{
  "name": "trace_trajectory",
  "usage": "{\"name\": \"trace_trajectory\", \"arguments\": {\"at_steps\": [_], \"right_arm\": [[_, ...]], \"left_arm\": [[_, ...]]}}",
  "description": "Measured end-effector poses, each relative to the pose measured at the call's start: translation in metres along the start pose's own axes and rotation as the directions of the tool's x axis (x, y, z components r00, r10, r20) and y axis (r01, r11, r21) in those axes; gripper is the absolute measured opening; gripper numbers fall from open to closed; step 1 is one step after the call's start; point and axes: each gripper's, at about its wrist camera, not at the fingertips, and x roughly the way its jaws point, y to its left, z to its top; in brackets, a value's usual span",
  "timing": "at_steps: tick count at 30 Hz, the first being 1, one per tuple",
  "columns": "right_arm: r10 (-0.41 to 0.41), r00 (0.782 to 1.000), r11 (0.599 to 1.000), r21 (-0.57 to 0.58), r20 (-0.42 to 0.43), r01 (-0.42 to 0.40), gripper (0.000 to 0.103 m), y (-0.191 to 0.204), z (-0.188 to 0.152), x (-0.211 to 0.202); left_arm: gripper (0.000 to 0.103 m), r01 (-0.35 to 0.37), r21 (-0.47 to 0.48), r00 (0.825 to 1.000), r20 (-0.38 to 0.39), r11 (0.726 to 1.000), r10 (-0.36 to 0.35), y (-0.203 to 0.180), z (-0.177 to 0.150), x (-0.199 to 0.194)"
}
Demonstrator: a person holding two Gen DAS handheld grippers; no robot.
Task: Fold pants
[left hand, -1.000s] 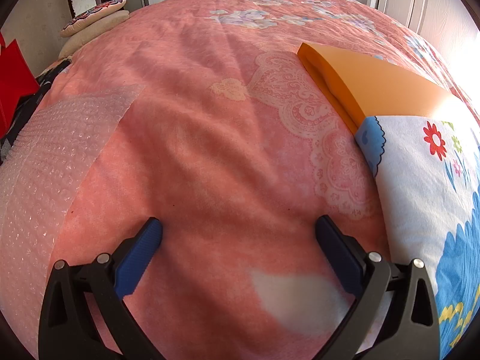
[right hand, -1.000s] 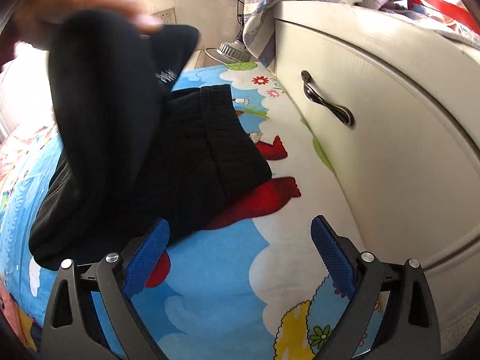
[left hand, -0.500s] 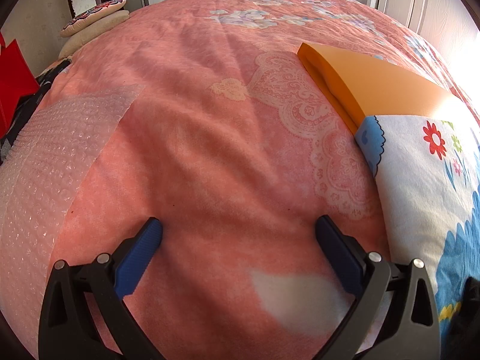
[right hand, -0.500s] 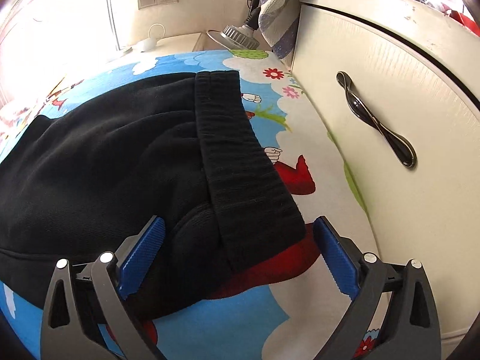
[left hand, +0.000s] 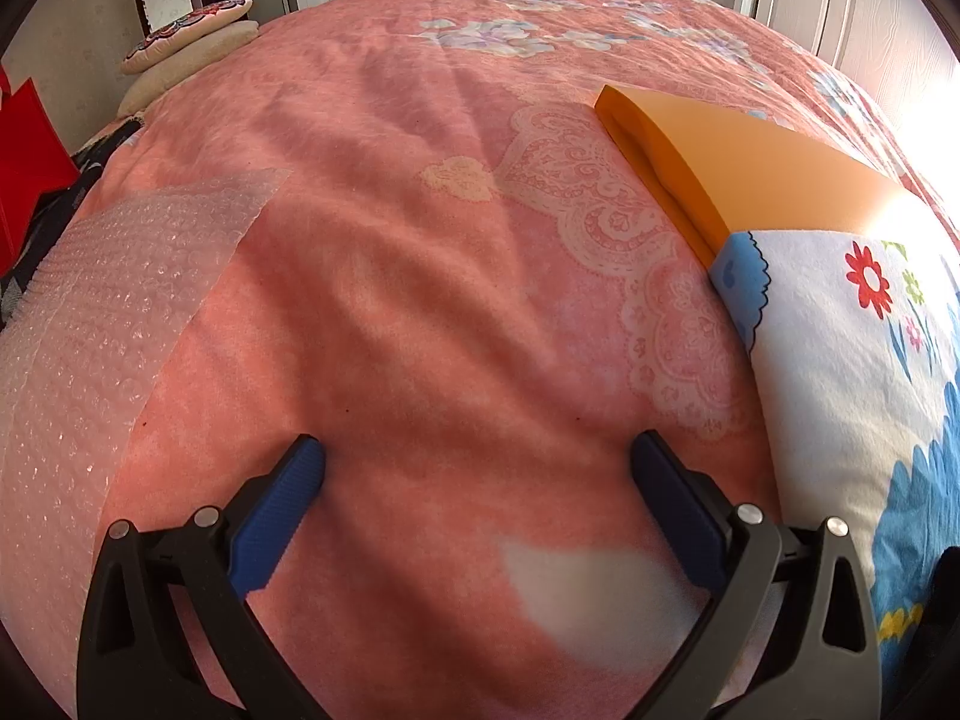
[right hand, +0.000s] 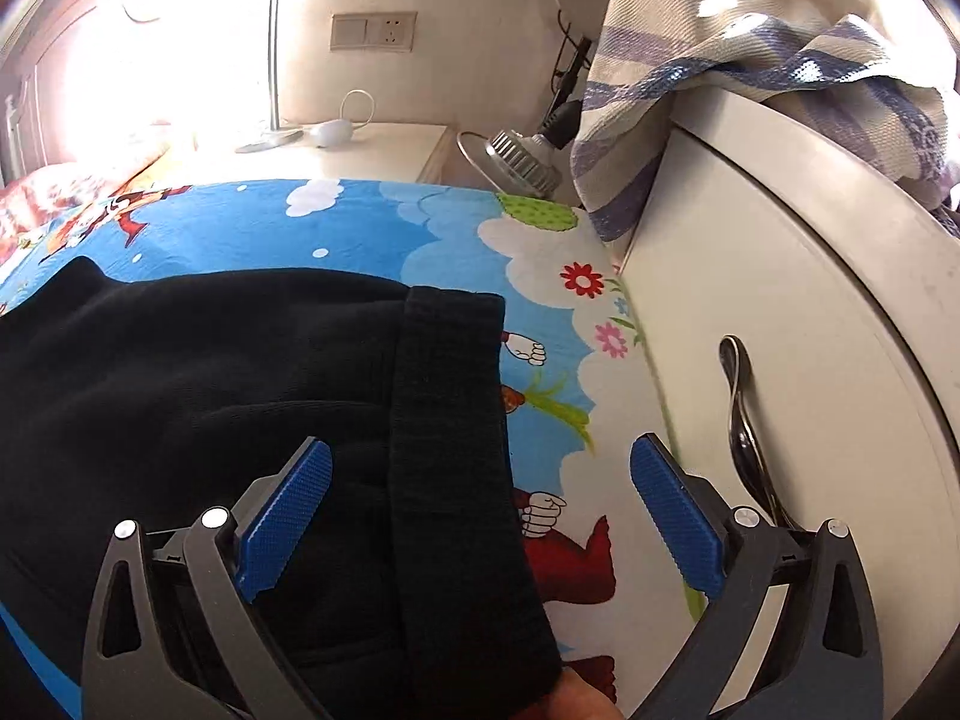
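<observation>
Bubble wrap (left hand: 114, 324) lay at the left of the left wrist view, pink bedspread (left hand: 420, 276) filled the middle, and an orange board (left hand: 738, 174) sat at upper right beside a cartoon-print sheet (left hand: 840, 372). The left gripper (left hand: 477, 462) hung released over bare bedspread, grasping nothing, with no garment ahead of it. In the right wrist view the black pants (right hand: 198, 396) covered the left and centre on the cartoon sheet, the ribbed waistband (right hand: 450, 438) running top to bottom between the spread fingers of the right gripper (right hand: 480, 468), which held nothing. A white cabinet (right hand: 810, 330) stood at right. The right gripper looked far nearer the waistband.
</observation>
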Motion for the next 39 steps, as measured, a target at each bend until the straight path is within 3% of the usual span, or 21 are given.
{"name": "trace_trajectory", "arguments": {"at_steps": [2, 5, 7, 9, 15, 19, 23, 26, 28, 32, 36, 39], "right_arm": [[-0.010, 1.000, 1.000, -0.023, 0.015, 0.010, 0.096, -0.001, 0.003, 0.003], [0.078, 0.997, 0.997, -0.001, 0.012, -0.078, 0.096, -0.008, 0.010, 0.008], [0.069, 0.996, 0.998, -0.020, 0.052, -0.068, 0.096, -0.004, 0.015, -0.004], [0.124, 0.989, 0.992, -0.043, 0.081, -0.120, 0.096, 0.002, 0.029, -0.021], [0.234, 0.942, 0.959, 0.102, 0.243, -0.264, 0.096, -0.024, 0.128, -0.073], [0.269, 0.923, 0.928, 0.184, 0.277, -0.325, 0.097, -0.045, 0.198, -0.075], [0.234, 0.941, 0.907, 0.294, 0.244, -0.301, 0.097, -0.066, 0.254, -0.044], [0.157, 0.969, 0.892, 0.394, 0.191, -0.222, 0.097, -0.081, 0.283, 0.003], [0.064, 0.984, 0.901, 0.415, 0.167, -0.129, 0.097, -0.081, 0.294, 0.042], [-0.106, 0.992, 0.945, 0.318, 0.063, 0.080, 0.097, -0.053, 0.275, 0.115], [-0.057, 0.998, 0.987, 0.153, 0.010, 0.055, 0.098, -0.010, 0.210, 0.122], [0.023, 1.000, 0.994, 0.104, -0.015, -0.021, 0.098, 0.018, 0.168, 0.115]], "left_arm": [[0.102, 0.000, 0.000, 1.000, 0.000, 1.000, 0.000, 0.000, 0.000, 0.000], [0.102, 0.000, 0.000, 1.000, 0.000, 1.000, 0.000, 0.000, 0.000, 0.000], [0.102, 0.000, 0.000, 1.000, 0.000, 1.000, 0.000, 0.000, 0.000, 0.000], [0.102, 0.000, 0.000, 1.000, 0.000, 1.000, 0.000, 0.000, 0.000, 0.000], [0.102, 0.000, 0.000, 1.000, 0.000, 1.000, 0.000, 0.000, 0.000, -0.001], [0.102, 0.000, 0.000, 1.000, 0.000, 1.000, 0.000, 0.000, 0.000, -0.001], [0.102, 0.000, 0.000, 1.000, 0.000, 1.000, 0.000, 0.000, 0.000, -0.001], [0.102, 0.000, 0.000, 1.000, 0.000, 1.000, 0.000, 0.000, 0.000, -0.001], [0.102, 0.000, 0.000, 1.000, 0.000, 1.000, 0.000, 0.000, 0.000, -0.001], [0.102, 0.000, 0.000, 1.000, 0.000, 1.000, 0.000, 0.000, 0.000, -0.001], [0.102, 0.000, -0.001, 1.000, 0.000, 1.000, 0.000, 0.000, 0.001, 0.000], [0.102, 0.001, -0.001, 1.000, 0.000, 1.000, -0.001, 0.001, 0.000, 0.001]]}}
